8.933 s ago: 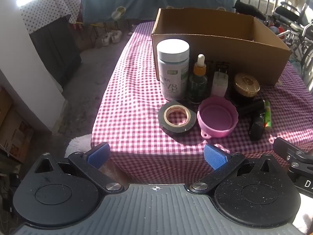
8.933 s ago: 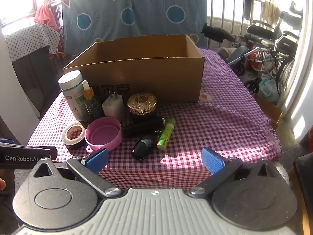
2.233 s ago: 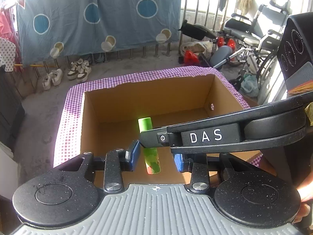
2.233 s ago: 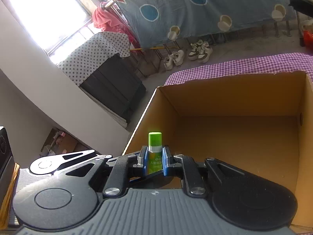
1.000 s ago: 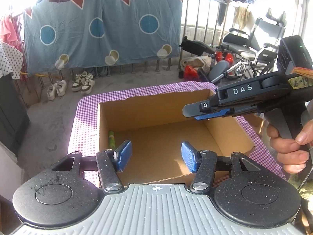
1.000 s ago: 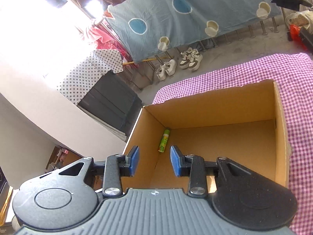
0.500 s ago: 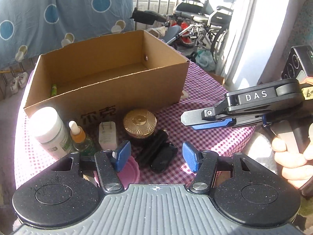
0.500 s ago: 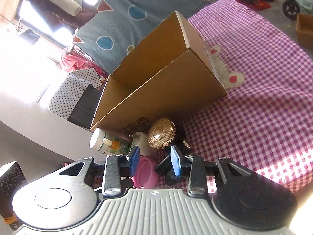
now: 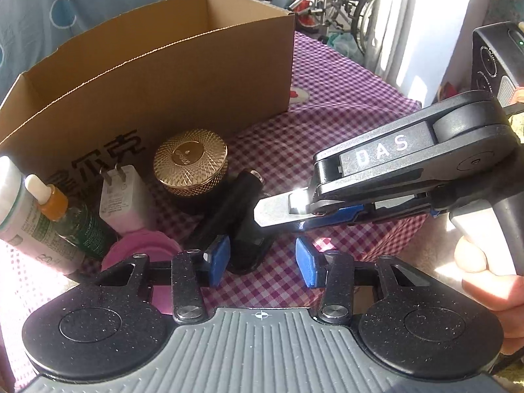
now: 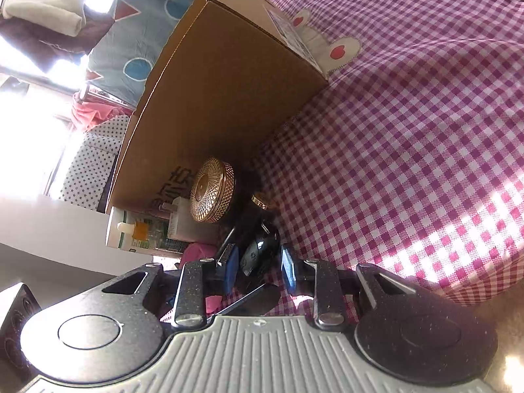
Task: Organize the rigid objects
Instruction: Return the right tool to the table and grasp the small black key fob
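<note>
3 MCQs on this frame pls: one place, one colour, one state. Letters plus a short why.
1. Where is the gold-lidded jar?
A. Inside the box
B. On the cloth, in front of the box
C. In the left gripper

2. What colour is the dropper bottle collar?
A. Orange
B. Blue
C. Black

3. What state is the right gripper in?
A. Shut on the charger
B. Shut, empty
C. Open, with the key fob between its fingers

Answers: 1 B, the jar stands on the checked cloth by the box front wall. 2 A, an orange band sits under its white tip. 3 C, the blue pads stand apart on either side of the black key fob, with gaps showing.
</note>
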Available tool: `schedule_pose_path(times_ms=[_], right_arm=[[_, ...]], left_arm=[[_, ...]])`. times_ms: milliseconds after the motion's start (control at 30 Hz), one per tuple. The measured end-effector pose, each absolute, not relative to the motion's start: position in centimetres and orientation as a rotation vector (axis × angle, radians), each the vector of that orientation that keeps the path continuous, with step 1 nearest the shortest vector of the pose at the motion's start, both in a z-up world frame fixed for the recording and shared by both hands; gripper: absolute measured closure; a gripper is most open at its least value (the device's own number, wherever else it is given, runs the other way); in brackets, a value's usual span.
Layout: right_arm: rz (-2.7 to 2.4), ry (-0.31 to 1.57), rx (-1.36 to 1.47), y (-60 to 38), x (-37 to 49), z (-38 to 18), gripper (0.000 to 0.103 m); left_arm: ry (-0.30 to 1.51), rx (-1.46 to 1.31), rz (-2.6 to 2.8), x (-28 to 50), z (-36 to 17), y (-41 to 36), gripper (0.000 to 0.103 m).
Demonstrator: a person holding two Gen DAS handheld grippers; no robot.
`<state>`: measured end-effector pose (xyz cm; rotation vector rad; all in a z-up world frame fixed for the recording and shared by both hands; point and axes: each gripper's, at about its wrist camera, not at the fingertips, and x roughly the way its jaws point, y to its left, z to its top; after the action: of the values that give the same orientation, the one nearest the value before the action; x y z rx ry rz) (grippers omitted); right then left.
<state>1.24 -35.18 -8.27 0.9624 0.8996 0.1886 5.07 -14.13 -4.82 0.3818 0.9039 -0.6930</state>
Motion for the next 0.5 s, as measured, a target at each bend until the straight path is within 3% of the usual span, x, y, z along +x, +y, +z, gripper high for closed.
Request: schedule_pose_path(times_ms=[500], right_arm=[[0.192, 0.874, 0.995, -37.9, 0.5, -8.1, 0.074]], left_arm=[[0.904, 0.343, -0.756, 4.3, -4.5, -15.3, 0.058]])
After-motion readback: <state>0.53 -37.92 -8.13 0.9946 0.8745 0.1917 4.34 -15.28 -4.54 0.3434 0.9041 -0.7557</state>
